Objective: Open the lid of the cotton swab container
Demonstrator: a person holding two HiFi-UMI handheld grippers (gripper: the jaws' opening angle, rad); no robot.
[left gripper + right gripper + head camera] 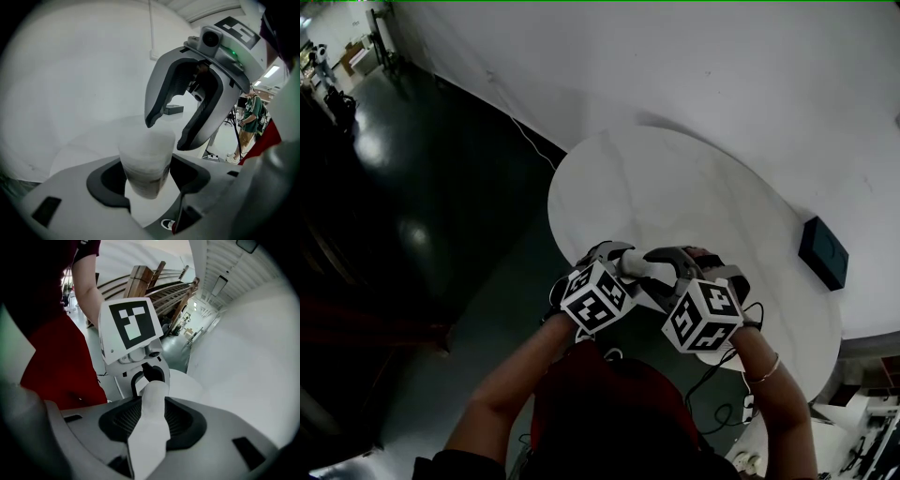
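Observation:
A white, translucent cotton swab container (642,265) hangs in the air above the near edge of the round white table (675,178), lying between my two grippers. My left gripper (614,255) is shut on its body (145,161), with the dark pads pressing both sides. My right gripper (689,258) faces it from the other side. In the left gripper view the right gripper's (165,133) jaws straddle the container's far end with gaps showing. In the right gripper view the container (152,418) lies between spread pads, not pressed. I cannot make out the lid's seam.
A small black box (823,251) lies at the table's right edge. A white wall rises behind the table and a thin cable (525,131) runs down it. Dark glossy floor lies to the left. A person in a green shirt (251,117) stands far off.

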